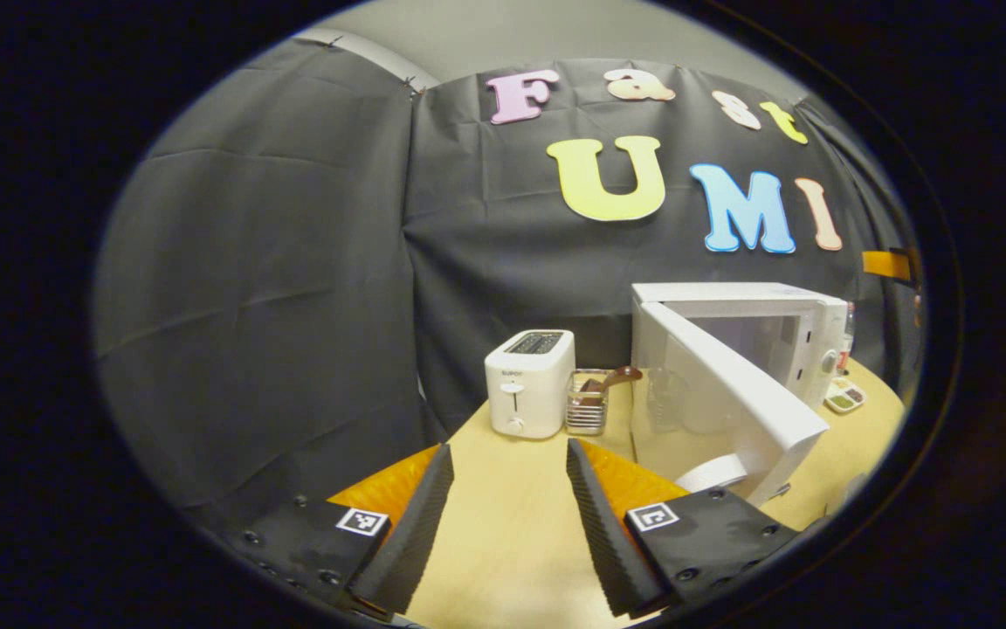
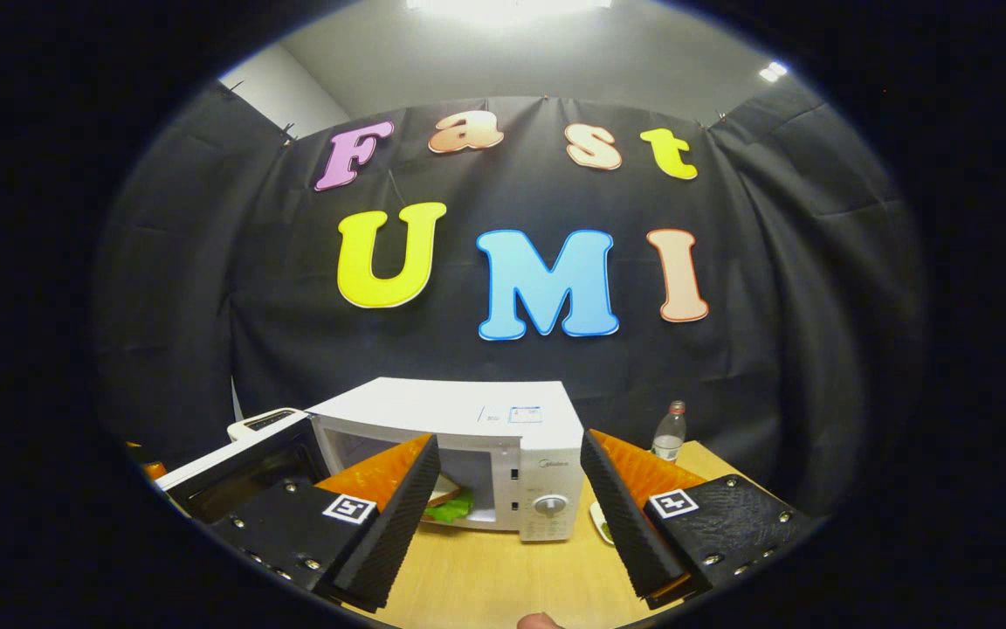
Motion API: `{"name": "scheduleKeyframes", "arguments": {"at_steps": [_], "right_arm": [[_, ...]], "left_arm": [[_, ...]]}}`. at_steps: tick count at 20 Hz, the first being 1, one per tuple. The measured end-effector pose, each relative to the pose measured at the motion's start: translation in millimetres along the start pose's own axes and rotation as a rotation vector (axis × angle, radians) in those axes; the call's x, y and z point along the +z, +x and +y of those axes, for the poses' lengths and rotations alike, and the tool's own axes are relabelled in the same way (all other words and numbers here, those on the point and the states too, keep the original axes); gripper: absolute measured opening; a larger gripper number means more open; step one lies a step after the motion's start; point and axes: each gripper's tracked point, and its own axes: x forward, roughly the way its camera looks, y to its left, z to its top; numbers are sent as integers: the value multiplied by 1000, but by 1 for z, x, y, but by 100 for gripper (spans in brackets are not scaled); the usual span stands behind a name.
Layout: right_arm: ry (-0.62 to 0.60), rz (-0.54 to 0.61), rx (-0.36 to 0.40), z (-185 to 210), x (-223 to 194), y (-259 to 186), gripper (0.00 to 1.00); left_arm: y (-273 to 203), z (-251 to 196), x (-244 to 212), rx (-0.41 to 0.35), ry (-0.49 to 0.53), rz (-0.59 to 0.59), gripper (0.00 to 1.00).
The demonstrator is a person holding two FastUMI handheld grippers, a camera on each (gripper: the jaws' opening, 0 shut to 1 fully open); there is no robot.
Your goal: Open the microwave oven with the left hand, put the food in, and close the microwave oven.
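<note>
White microwave [image 2: 503, 437] with its door [image 1: 730, 393] swung wide, food [image 2: 449, 505] already sitting inside.

From my right gripper [image 2: 510, 507] I can see into the cavity, where the sandwich (bread over a green leaf) lies, plus a bottle [image 2: 669, 433] beside the oven; jaws spread, nothing between them. My left gripper [image 1: 503, 515], jaws also spread and empty, gets the door's outer face edge-on instead, with a toaster [image 1: 529, 382] and a wire basket [image 1: 588, 404] to its left on the wooden table [image 1: 512, 524].
</note>
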Motion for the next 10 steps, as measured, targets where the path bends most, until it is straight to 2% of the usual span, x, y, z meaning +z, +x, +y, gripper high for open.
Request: {"name": "scheduleKeyframes", "arguments": {"at_steps": [5,7,9,10], "right_arm": [[-28,-24,-37,-55,11,-31,98],[-28,-18,-42,-72,10,-41,97],[-45,-15,-47,-89,10,-53,98],[-61,-19,-50,-97,11,-59,97]], "left_arm": [[-5,-29,-6,-36,-19,11,51],[-5,-29,-4,3,-15,-8,36],[-10,-48,-6,-22,-14,7,14],[-12,-57,-5,-29,-1,2,16]]}}
